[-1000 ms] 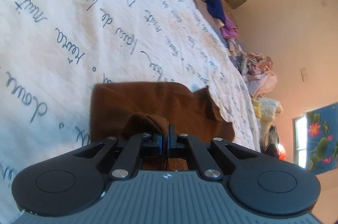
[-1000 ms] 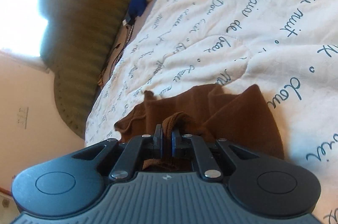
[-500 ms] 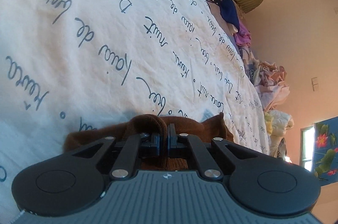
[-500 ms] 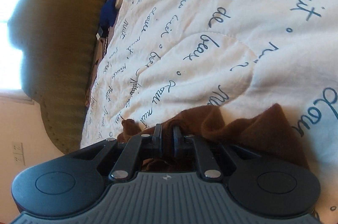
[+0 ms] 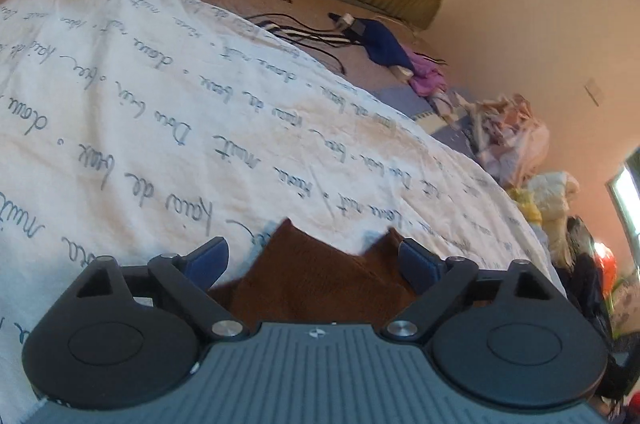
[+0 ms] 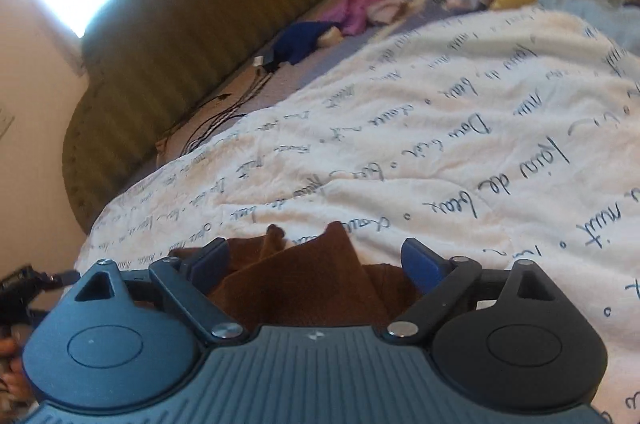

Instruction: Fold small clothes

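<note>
A small brown knitted garment lies folded on a white bedspread printed with blue handwriting. My left gripper hovers just above it, jaws opening wide, blue pads clear of the cloth, which lies below the gap. In the right wrist view the same brown garment shows pointed corners. My right gripper is likewise over it, jaws opening, its pads touching no cloth. The garment's near part is hidden behind both gripper bodies.
An olive ribbed headboard stands at the bed's far end. Black cables, a dark blue cloth and a pink cloth lie beside the bedspread. A heap of pale clothes sits at the right.
Both grippers were shut on folds of the brown garment; both have let go, opened wide, lifted and rolled more level. The garment now rests on the bedspread.
</note>
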